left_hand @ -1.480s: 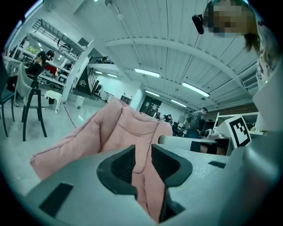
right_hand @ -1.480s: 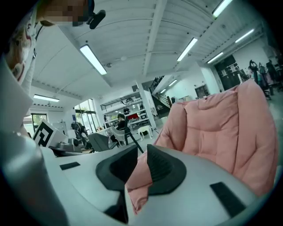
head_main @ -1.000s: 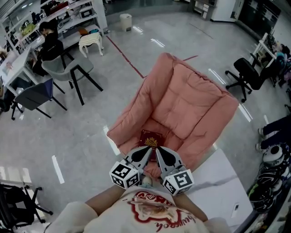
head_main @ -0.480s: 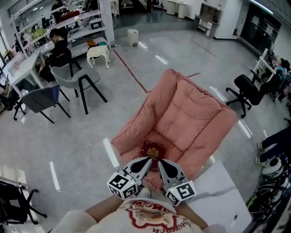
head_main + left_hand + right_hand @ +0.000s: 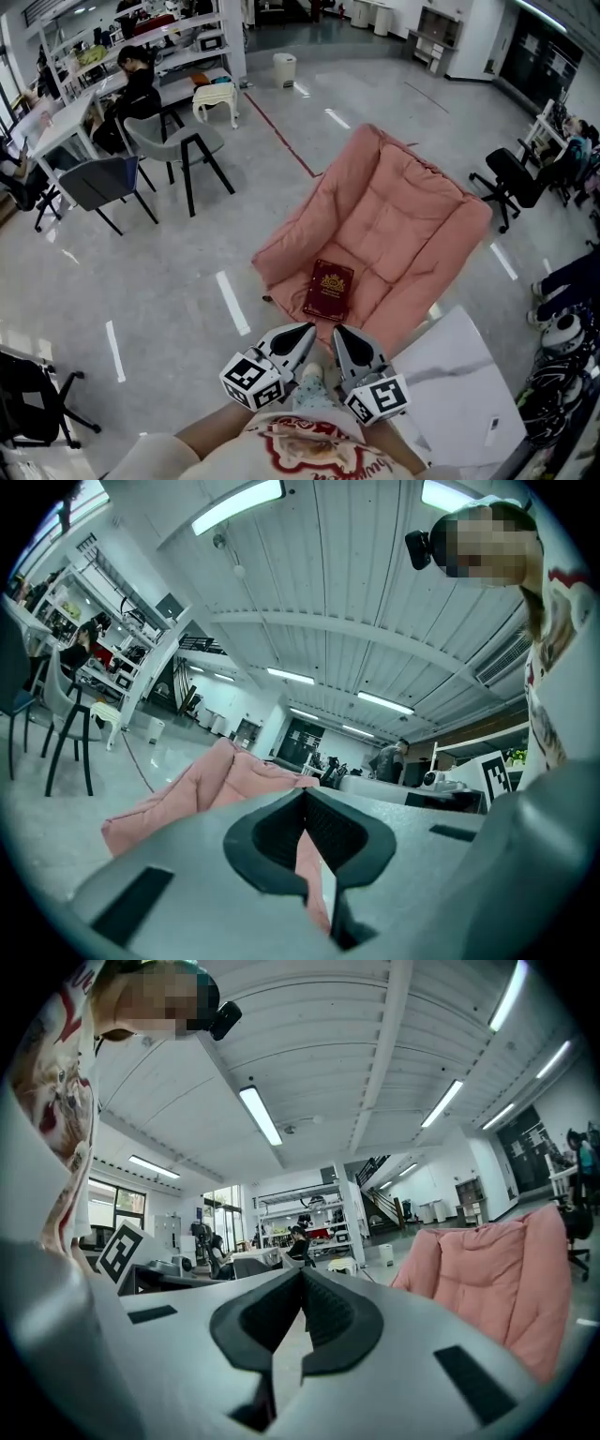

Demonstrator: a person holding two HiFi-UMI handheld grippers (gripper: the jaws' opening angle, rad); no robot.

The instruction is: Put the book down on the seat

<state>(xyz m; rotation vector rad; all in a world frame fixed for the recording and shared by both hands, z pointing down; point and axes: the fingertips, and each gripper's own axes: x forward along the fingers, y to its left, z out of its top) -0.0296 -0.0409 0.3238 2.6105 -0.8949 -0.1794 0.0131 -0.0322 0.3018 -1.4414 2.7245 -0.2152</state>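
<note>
**On the seat: book down, 2 grippers empty**

On the pink seat (image 5: 403, 216), in the head view, the book (image 5: 329, 290) lies flat. Its long axis points away from the person, just ahead of the left gripper (image 5: 306, 329) and right gripper (image 5: 338, 330), touching neither. Left gripper view: jaws together on nothing. Right gripper view: likewise closed, empty.

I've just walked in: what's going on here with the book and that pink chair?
The dark red book lies flat on the seat of the pink chair, so it is already put down. A person holds the left hand-held gripper and the right hand-held gripper close to the body. Both are shut, empty and clear of the book.
</note>
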